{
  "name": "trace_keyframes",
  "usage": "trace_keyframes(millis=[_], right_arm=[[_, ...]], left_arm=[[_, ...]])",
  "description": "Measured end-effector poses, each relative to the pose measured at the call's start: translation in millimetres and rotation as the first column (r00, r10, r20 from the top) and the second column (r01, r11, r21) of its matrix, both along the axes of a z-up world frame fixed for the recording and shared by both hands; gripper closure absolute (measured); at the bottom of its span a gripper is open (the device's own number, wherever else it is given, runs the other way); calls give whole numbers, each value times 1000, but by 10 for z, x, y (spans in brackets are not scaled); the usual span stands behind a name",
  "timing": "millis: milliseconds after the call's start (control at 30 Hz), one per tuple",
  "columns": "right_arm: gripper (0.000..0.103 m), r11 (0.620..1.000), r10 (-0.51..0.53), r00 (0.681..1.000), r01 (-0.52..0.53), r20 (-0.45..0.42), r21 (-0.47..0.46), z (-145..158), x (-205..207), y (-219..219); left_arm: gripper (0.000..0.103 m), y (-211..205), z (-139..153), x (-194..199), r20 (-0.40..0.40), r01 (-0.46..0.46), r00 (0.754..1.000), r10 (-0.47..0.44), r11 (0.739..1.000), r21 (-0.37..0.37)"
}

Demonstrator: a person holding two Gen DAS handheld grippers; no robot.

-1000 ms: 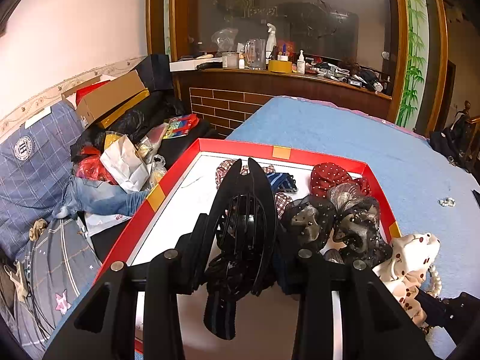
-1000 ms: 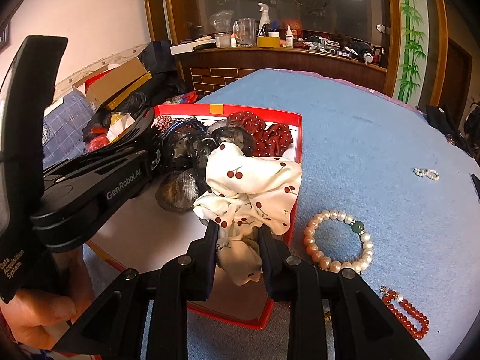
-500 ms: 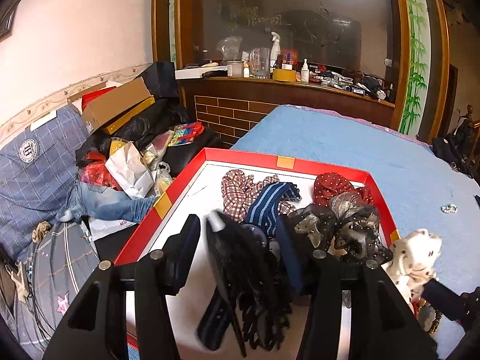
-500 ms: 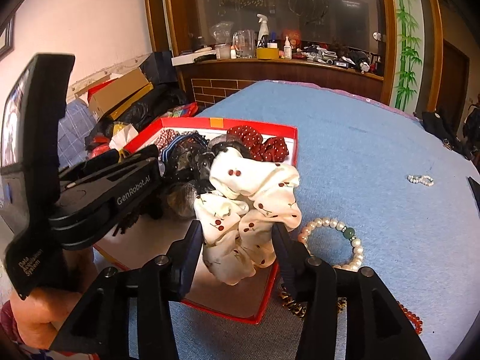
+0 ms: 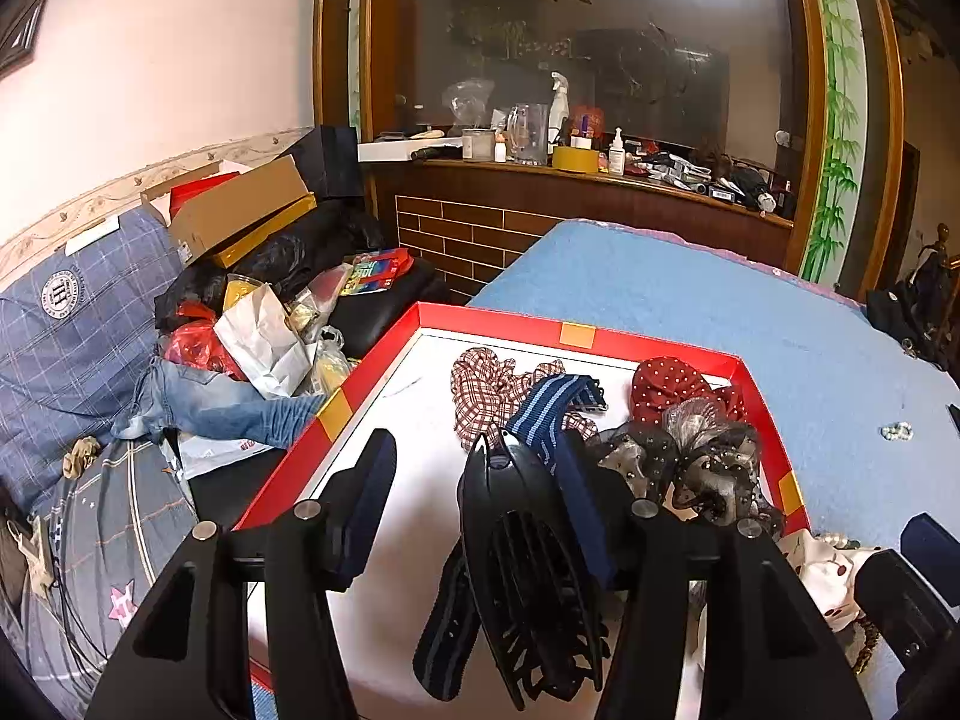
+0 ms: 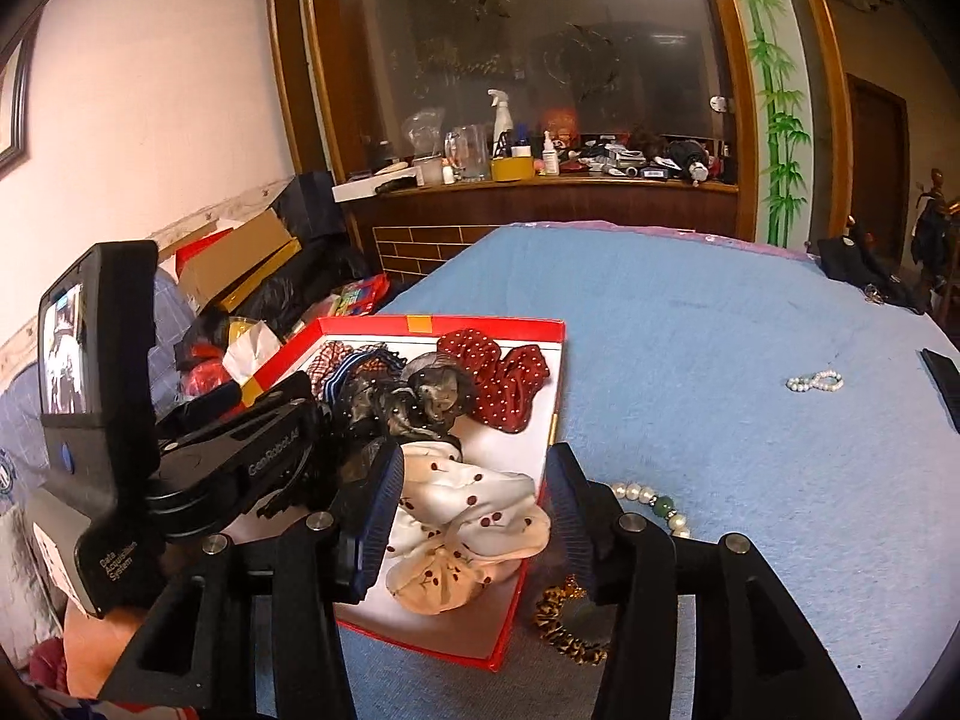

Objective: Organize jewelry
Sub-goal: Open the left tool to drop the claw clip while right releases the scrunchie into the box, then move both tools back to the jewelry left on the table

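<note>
Both tools have just let go. The left tool (image 5: 480,450) was clamped on the black claw clip (image 5: 528,576) a sec ago. Now its jaws are opening, and the clip lies loose between them on the white floor of the red box (image 5: 510,324), leaning toward the right finger. The right tool (image 6: 477,456) was pinching the cherry-print scrunchie (image 6: 474,534). Its jaws now stand apart, w/ the scrunchie slumped inside the box's near corner, not pressed by either finger. We read that as two more pieces filed, both tools free for the next pick.

Count, approx:
- In the box: 1 claw clip, 1 cherry scrunchie, 1 plaid scrunchie (image 5: 480,384), 1 blue-striped scrunchie (image 5: 552,405), 1 red dotted scrunchie (image 5: 672,384), dark mesh scrunchies (image 5: 702,462) (prob. 2, hard to split), 1 dark striped band (image 5: 444,636) under the clip.
- Still out on the blue-covered desk (image 6: 690,360): 1 pearl bracelet w/ green bead (image 6: 654,501), 1 leopard-print scrunchie (image 6: 564,618), 1 small pearl strand (image 6: 815,382).

So 3 pieces left, by our judgement.
</note>
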State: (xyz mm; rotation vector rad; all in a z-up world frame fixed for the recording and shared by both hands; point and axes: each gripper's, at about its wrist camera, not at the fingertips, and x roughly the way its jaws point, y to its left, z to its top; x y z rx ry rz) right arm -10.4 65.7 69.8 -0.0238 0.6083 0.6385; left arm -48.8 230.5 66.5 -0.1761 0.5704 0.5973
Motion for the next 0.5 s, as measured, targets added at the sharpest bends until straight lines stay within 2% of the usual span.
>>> trace_keyframes(millis=[500], right_arm=[[49, 1000, -27, 1000, 27, -15, 7, -23, 40, -52]], left_arm=[[46, -45, 69, -24, 26, -3, 1000, 3, 1000, 10]])
